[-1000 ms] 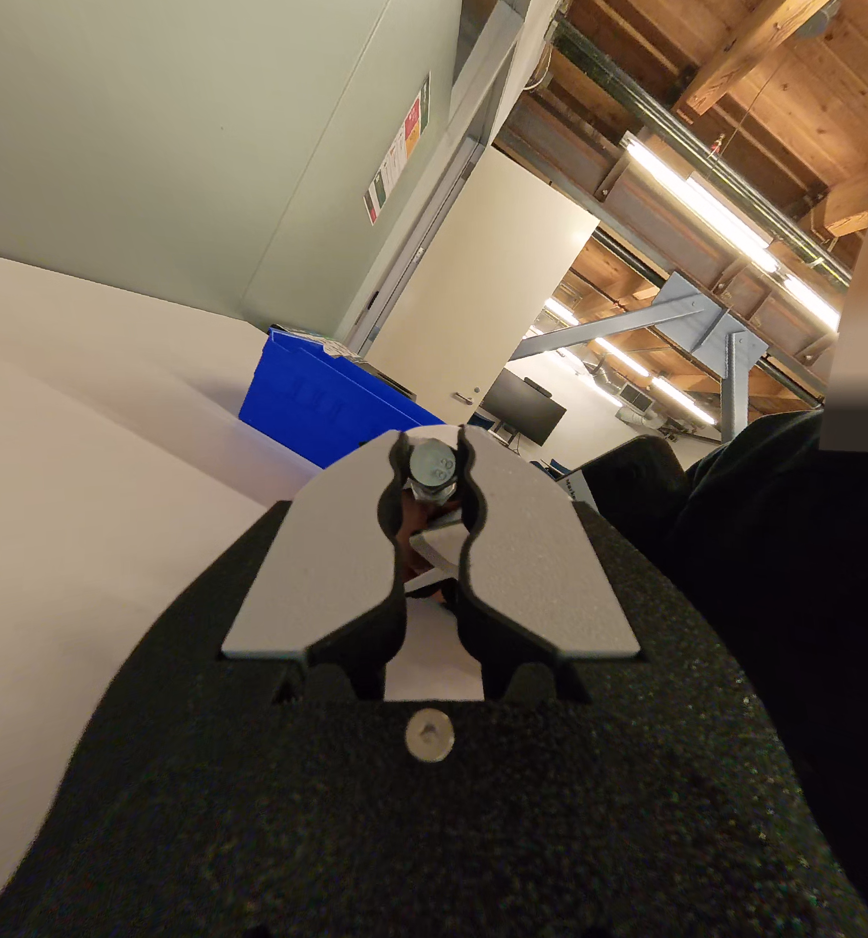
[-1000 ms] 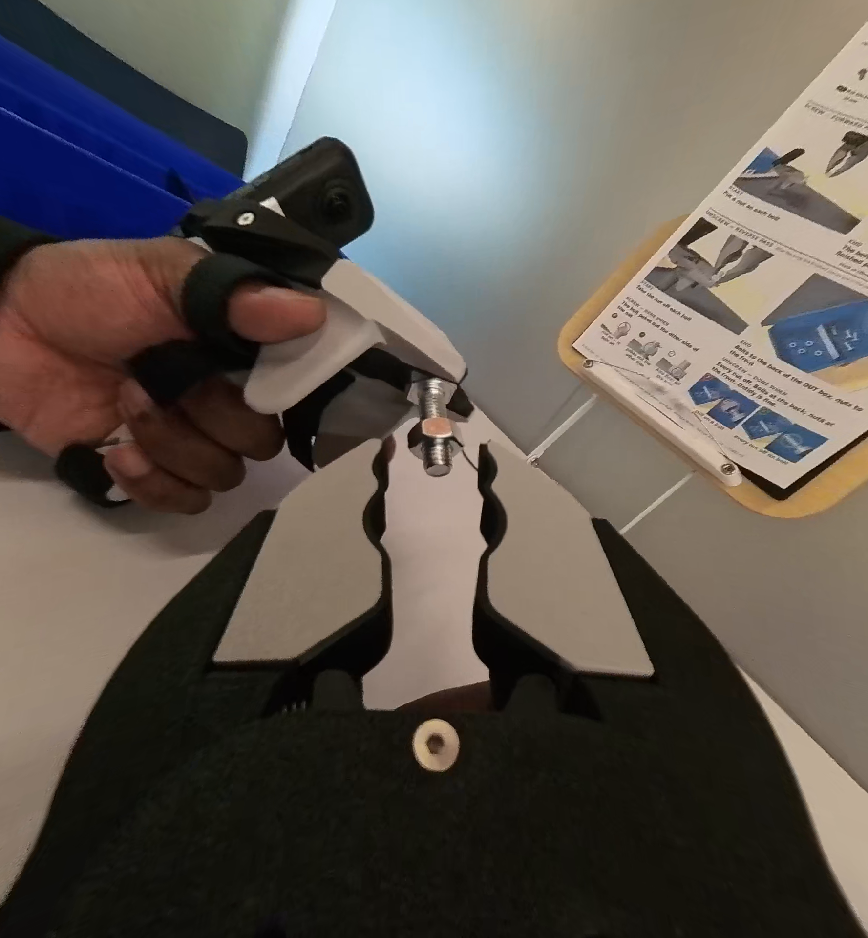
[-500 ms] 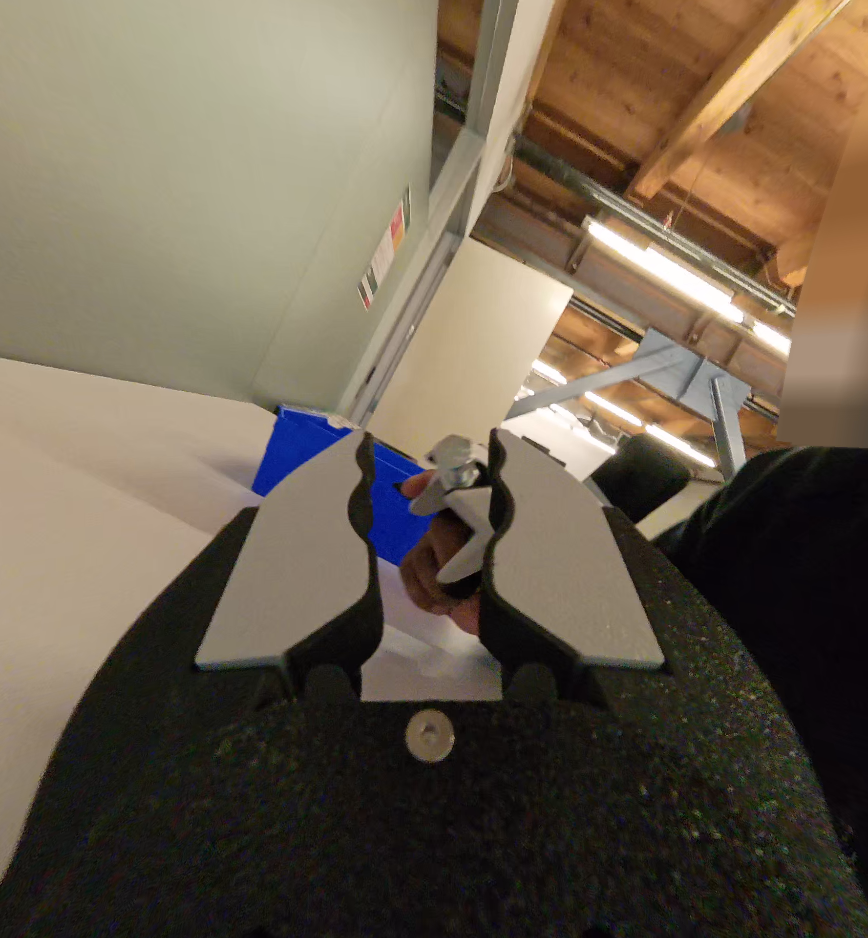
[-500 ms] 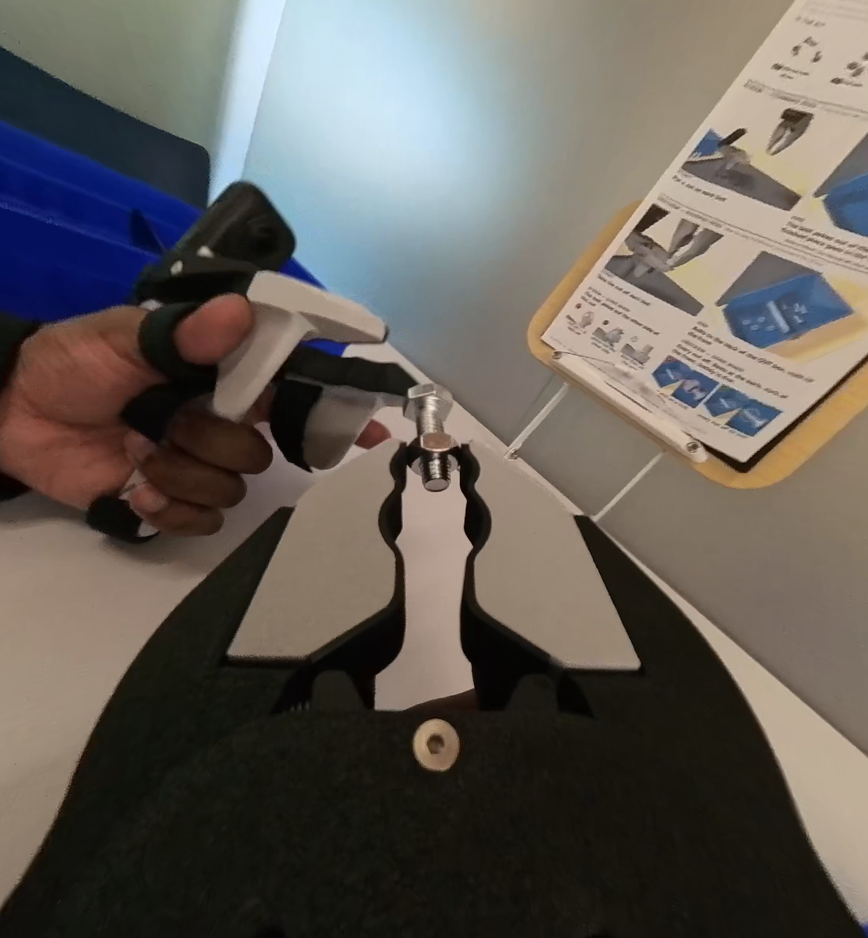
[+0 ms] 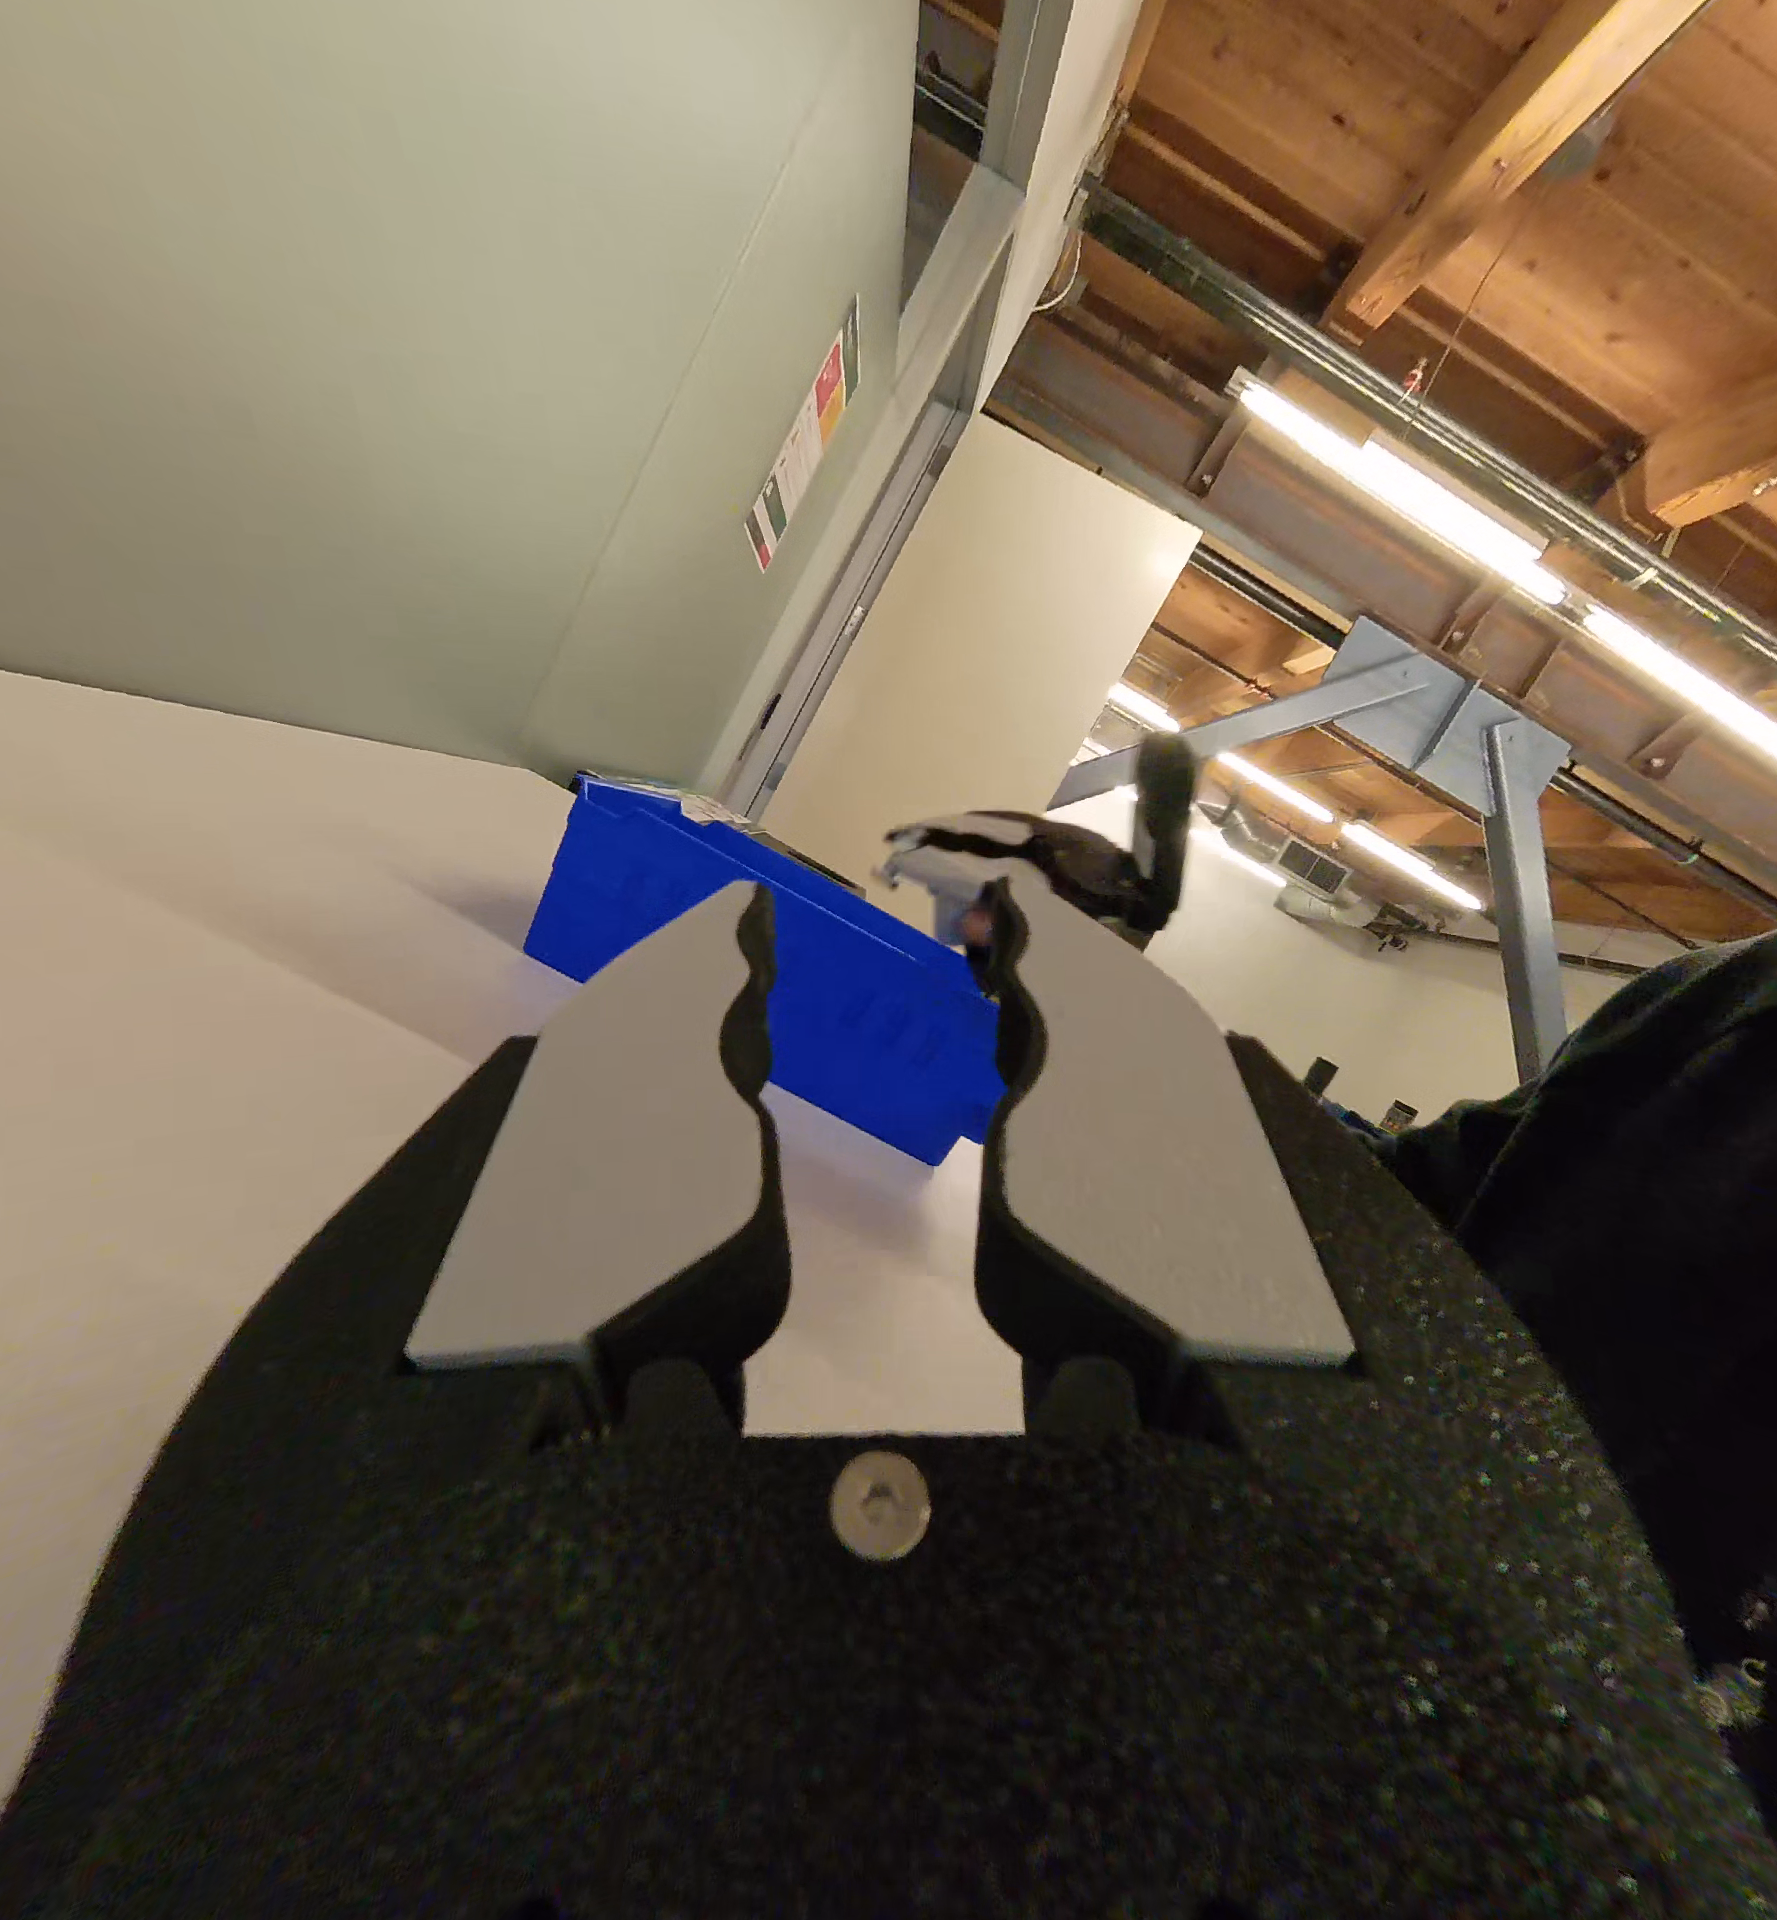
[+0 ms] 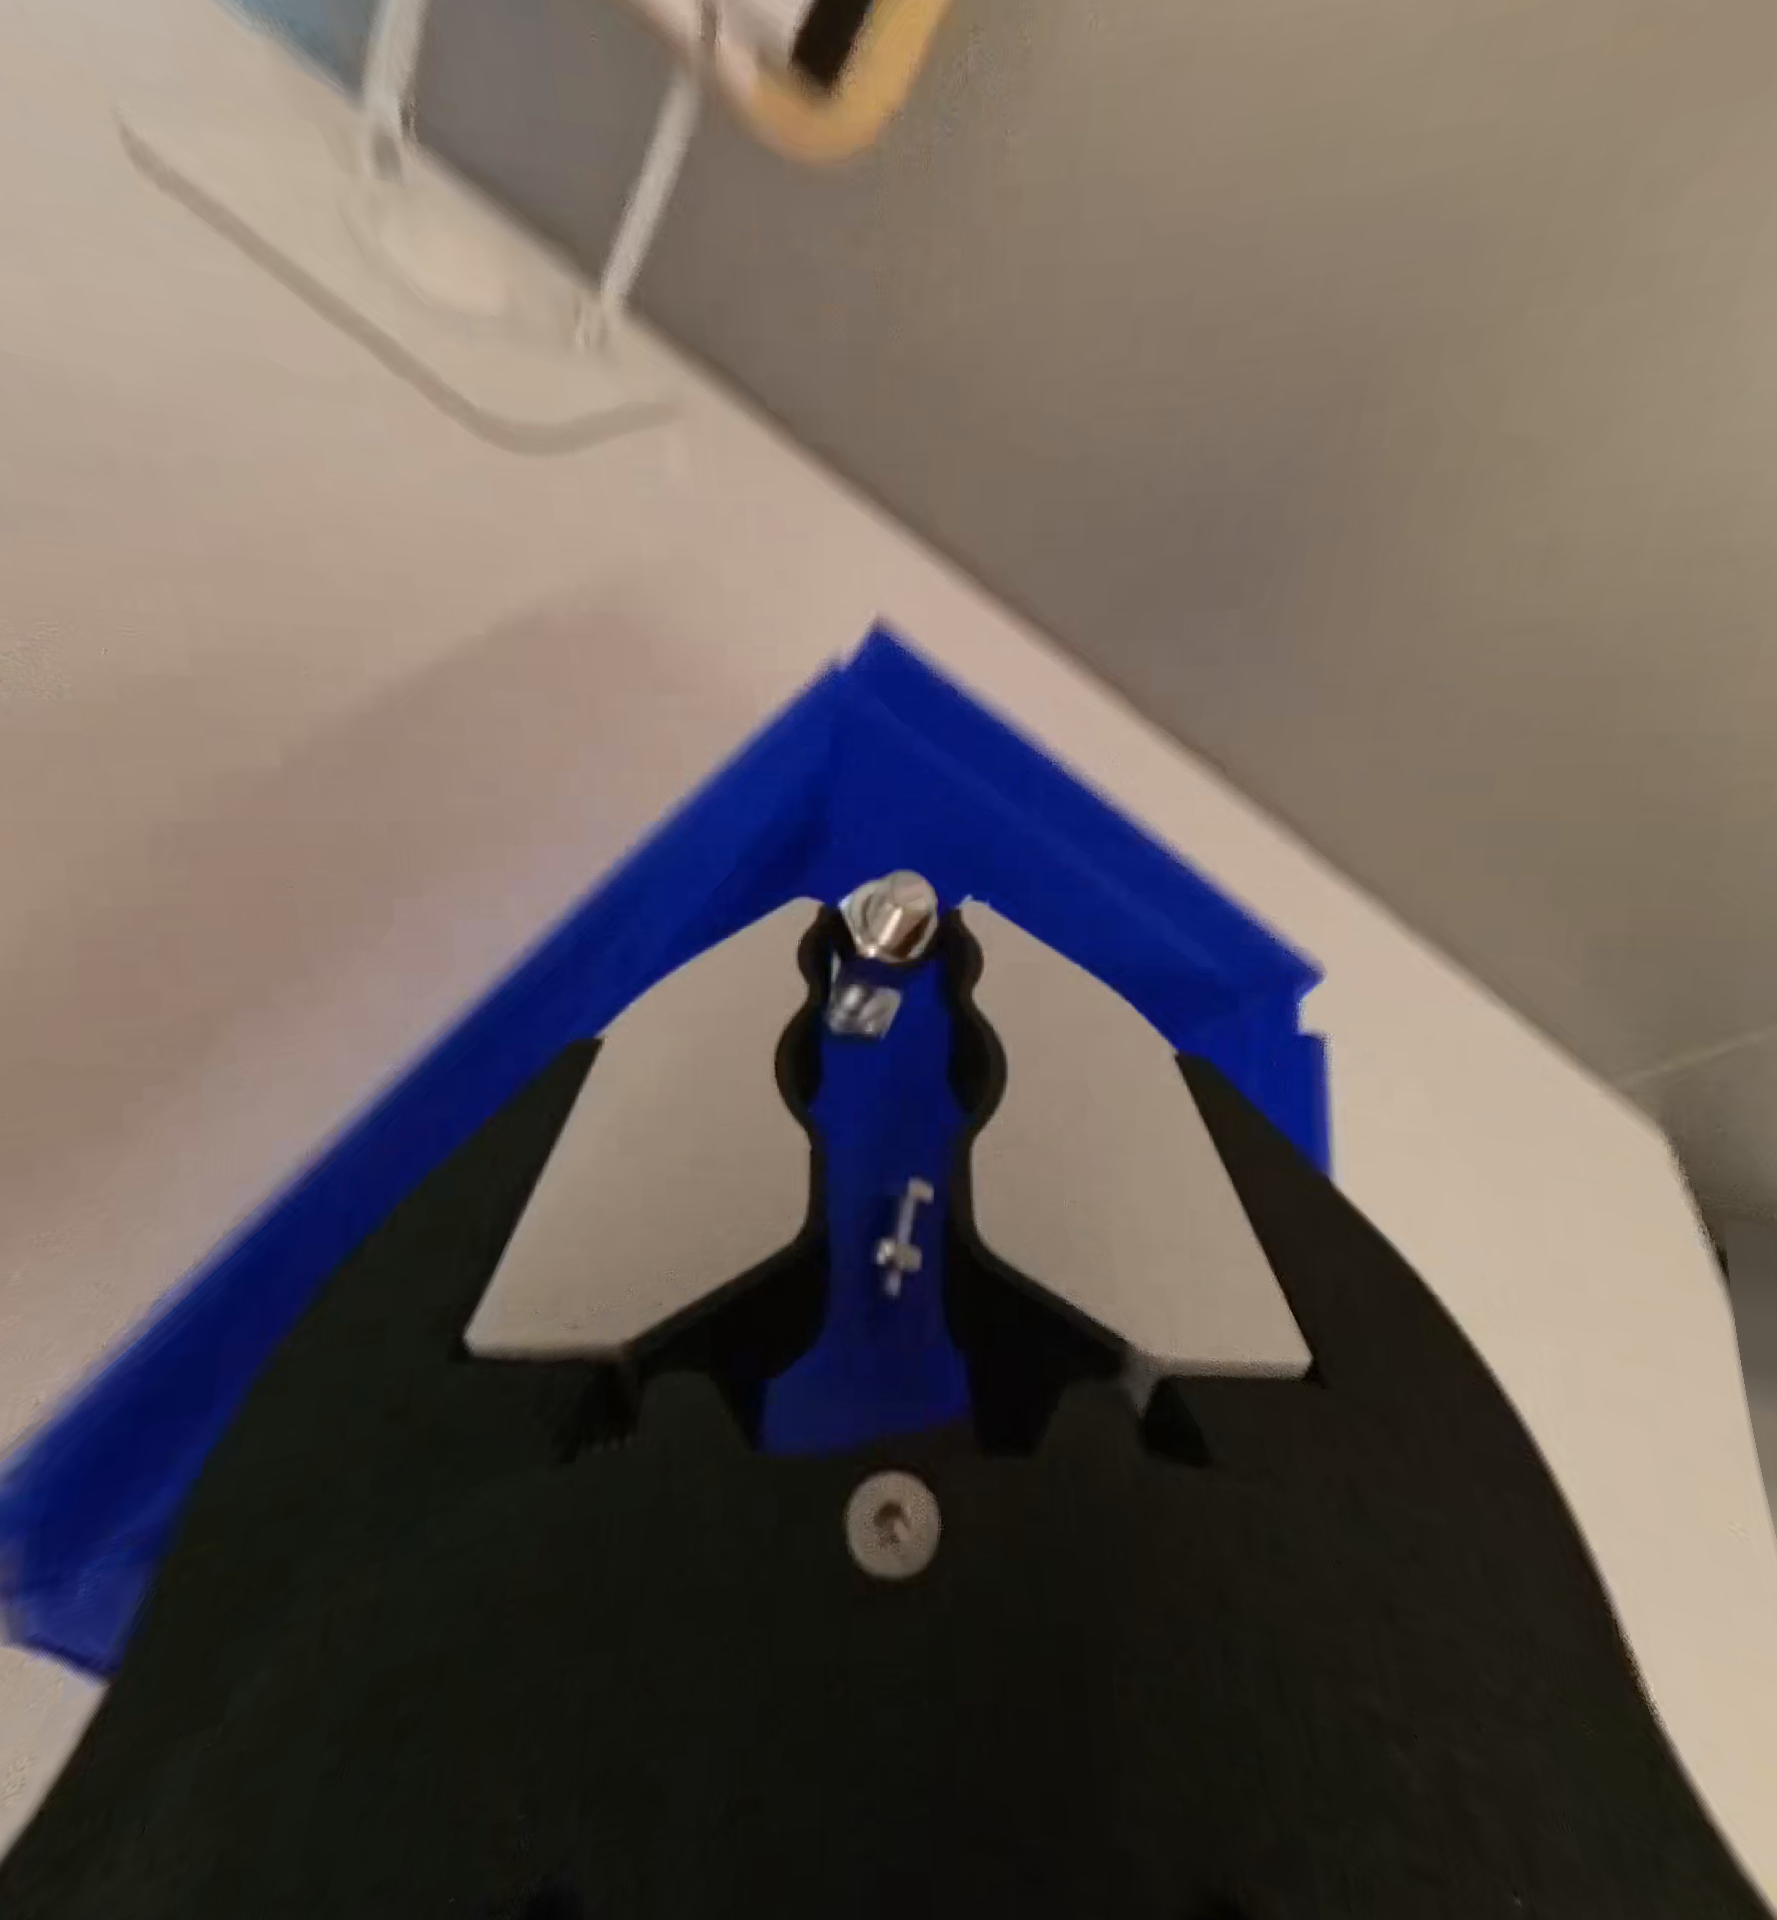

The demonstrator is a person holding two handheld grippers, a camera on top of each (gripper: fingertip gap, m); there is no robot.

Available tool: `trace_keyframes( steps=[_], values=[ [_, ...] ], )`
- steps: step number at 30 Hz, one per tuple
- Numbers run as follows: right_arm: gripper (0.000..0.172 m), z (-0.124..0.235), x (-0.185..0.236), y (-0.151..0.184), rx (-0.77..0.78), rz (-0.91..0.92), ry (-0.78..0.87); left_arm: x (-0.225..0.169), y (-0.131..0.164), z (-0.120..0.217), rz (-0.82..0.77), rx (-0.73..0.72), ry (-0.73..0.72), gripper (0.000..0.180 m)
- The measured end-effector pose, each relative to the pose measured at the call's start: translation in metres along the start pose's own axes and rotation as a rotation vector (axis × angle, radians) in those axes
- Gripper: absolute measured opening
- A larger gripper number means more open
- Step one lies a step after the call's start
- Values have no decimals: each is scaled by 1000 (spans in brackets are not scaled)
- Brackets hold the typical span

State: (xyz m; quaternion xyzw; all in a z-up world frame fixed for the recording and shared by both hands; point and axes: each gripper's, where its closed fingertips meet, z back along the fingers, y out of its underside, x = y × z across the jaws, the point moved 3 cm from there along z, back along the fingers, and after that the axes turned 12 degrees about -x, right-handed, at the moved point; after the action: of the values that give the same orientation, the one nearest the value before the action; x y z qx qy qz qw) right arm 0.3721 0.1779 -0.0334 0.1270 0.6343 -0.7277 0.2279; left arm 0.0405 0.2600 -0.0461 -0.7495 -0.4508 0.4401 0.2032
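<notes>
My right gripper (image 6: 889, 914) is shut on a silver bolt (image 6: 889, 928) with a nut on it, pinched at the fingertips. It hangs over the open blue bin (image 6: 967, 790), near its far corner. Two more silver bolts (image 6: 861, 1010) (image 6: 902, 1236) lie on the bin's floor below. My left gripper (image 5: 873, 904) is open and empty above the white table (image 5: 188, 935). Another blue bin (image 5: 655, 894) stands ahead of it. The right gripper (image 5: 967, 842) also shows in the left wrist view, blurred, beyond my right fingertip.
A wire stand (image 6: 448, 281) holding a wood-edged board (image 6: 822, 104) stands on the table behind the bin, against a grey wall. A dark sleeve (image 5: 1642, 1143) fills the right of the left wrist view.
The bolt passed from the left gripper to the right: the right pads closed on it, the left jaws opened and let go. The right gripper then swung with it over the blue bin.
</notes>
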Motion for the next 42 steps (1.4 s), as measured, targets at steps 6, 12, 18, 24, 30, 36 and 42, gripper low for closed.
trace_keyframes(
  steps=[6,12,18,24,30,36,42],
  values=[
    [20,-65,-12,51,225,50,-100,-1,-4,2,-16,-32,-2,36],
    [21,-97,-7,85,373,173,-79,-4,-6,6,-32,-51,-12,31],
    [44,-78,-12,77,353,106,-7,-4,-4,4,-28,-32,-8,30],
    [49,-13,-35,-10,17,-154,91,-5,0,2,-42,5,0,30],
    [45,32,39,-130,-501,-414,-135,-13,18,-6,-305,109,3,32],
    [27,6,146,-163,-628,-390,-248,-40,-3,-16,-577,25,-82,35],
    [26,-31,224,-154,-520,-284,-411,-108,-59,26,-763,115,-343,38]
  ],
)
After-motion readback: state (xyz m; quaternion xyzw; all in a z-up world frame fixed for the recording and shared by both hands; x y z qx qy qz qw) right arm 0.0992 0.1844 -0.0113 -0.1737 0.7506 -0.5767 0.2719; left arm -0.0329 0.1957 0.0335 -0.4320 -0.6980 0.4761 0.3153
